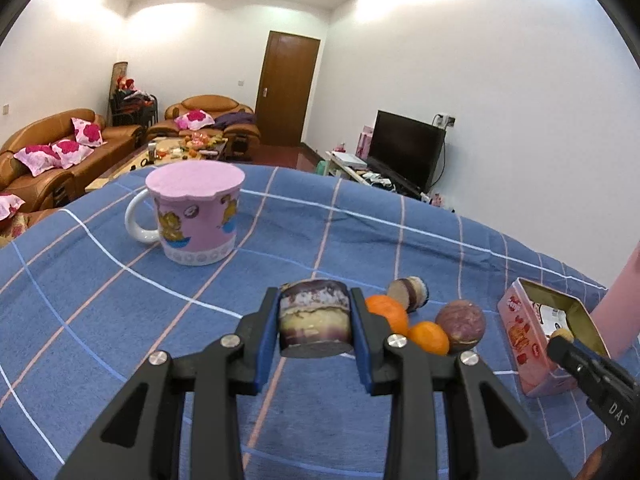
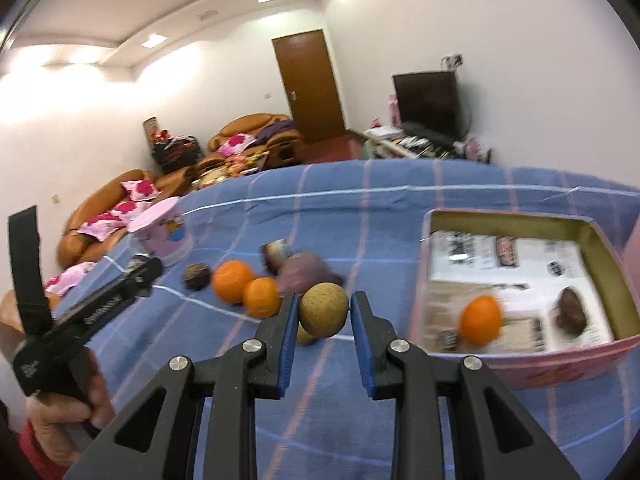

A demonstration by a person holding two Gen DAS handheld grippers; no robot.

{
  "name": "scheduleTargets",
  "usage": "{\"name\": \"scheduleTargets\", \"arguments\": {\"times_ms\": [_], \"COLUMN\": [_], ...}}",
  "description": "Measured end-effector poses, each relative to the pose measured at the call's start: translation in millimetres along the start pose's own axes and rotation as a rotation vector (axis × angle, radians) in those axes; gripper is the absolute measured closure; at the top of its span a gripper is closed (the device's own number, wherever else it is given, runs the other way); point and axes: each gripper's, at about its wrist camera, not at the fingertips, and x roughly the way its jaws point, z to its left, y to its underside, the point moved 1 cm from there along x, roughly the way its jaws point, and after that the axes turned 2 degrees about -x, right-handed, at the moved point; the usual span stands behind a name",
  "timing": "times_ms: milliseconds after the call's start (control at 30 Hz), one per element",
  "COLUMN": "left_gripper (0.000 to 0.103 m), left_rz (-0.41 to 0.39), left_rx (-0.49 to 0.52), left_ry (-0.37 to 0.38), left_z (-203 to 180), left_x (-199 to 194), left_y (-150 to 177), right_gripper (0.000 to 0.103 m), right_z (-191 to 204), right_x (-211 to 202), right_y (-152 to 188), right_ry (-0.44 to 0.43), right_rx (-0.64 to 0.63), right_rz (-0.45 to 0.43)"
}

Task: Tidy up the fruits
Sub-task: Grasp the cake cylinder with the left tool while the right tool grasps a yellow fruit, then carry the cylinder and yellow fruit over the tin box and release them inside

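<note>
My left gripper (image 1: 315, 322) is shut on a purple-and-cream cut fruit piece (image 1: 314, 318), held just above the blue checked cloth. Right of it lie two oranges (image 1: 387, 312) (image 1: 430, 337), a round purple fruit (image 1: 460, 322) and another cut piece (image 1: 408, 292). My right gripper (image 2: 324, 316) is shut on a round yellow-brown fruit (image 2: 324, 309) and holds it above the cloth, left of the pink box (image 2: 520, 364). The box holds an orange (image 2: 481, 319) and a dark brown fruit (image 2: 572, 312). The right gripper also shows in the left wrist view (image 1: 560, 342) by the box (image 1: 520, 340).
A pink mug (image 1: 196, 216) with a pink lid stands at the far left of the cloth. The blue checked tablecloth (image 1: 100, 312) covers the table. Sofas, a door and a TV lie beyond the table's far edge. The left gripper's handle and hand (image 2: 68, 332) are at the left.
</note>
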Motion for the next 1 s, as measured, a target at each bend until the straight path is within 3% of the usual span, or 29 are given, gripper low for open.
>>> {"name": "scheduleTargets", "arguments": {"times_ms": [200,400,1000], "left_gripper": [0.067,0.067,0.067], "left_rz": [-0.006,-0.021,0.009], "left_rx": [0.040,0.111,0.188], "left_ry": [0.014,0.050,0.140], "left_z": [-21,-53,-149], "left_x": [-4,-10,-5], "left_y": [5,14,35], "right_gripper": [0.075,0.075,0.075], "right_z": [-14,-34,-73], "right_x": [-18,-32,-49], "right_y": [0,-2,-5], "right_ry": [0.071,0.050,0.143], "right_rx": [-0.062,-0.054,-0.055], "right_rz": [-0.077,-0.115,-0.140]}}
